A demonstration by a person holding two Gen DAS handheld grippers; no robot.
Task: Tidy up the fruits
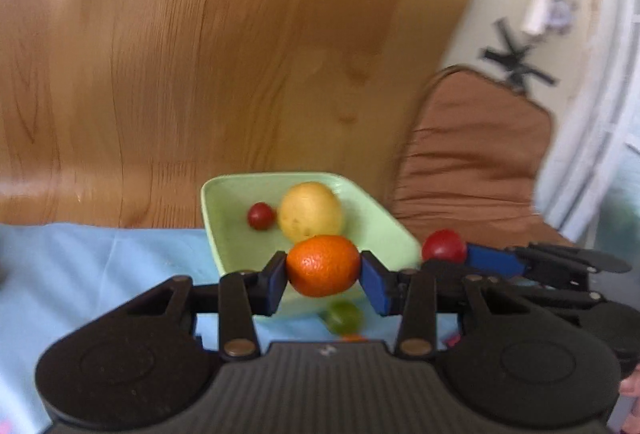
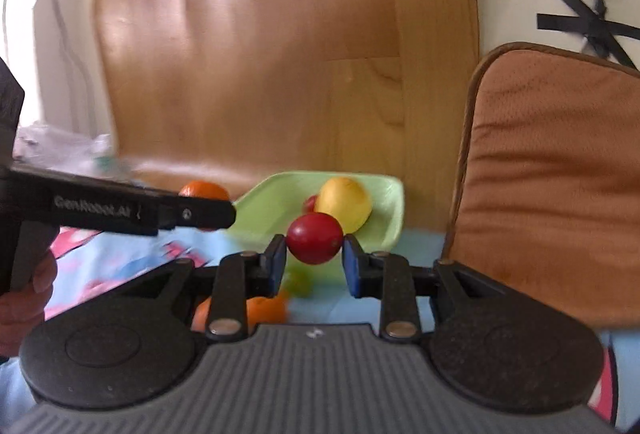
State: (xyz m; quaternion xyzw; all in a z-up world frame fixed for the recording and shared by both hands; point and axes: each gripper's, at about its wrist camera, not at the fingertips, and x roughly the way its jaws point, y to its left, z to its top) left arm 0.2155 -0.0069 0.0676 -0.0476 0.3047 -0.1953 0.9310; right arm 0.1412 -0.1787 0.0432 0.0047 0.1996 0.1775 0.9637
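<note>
1. The left tongs point(image 1: 323, 266) are clamped on a mandarin orange point(image 1: 323, 265), one blue pad pressed to each side of it, and the fruit is held up off the cloth.
2. The right tongs point(image 2: 314, 244) grip a red cherry tomato point(image 2: 314, 243) between their pads in the same way, also lifted.
3. Just beyond both tongs sits a pale green square dish point(image 1: 236, 194). In the left wrist view the orange hangs over its near rim.
4. Inside the dish lie a yellow lemon point(image 1: 310, 211) and a small red tomato point(image 1: 261, 216), side by side, the tomato to the left of the lemon.
5. Under the left tongs, on the light blue cloth point(image 1: 100, 266), rests a blurred green fruit point(image 1: 343, 317); I cannot tell its kind.
6. Under the right tongs lies another orange point(image 2: 266, 310), partly hidden by the tongs' linkage.
7. To the right of the dish stands a brown cushion point(image 2: 556, 186).
8. Behind the dish rises a wooden board point(image 1: 240, 54).
</note>
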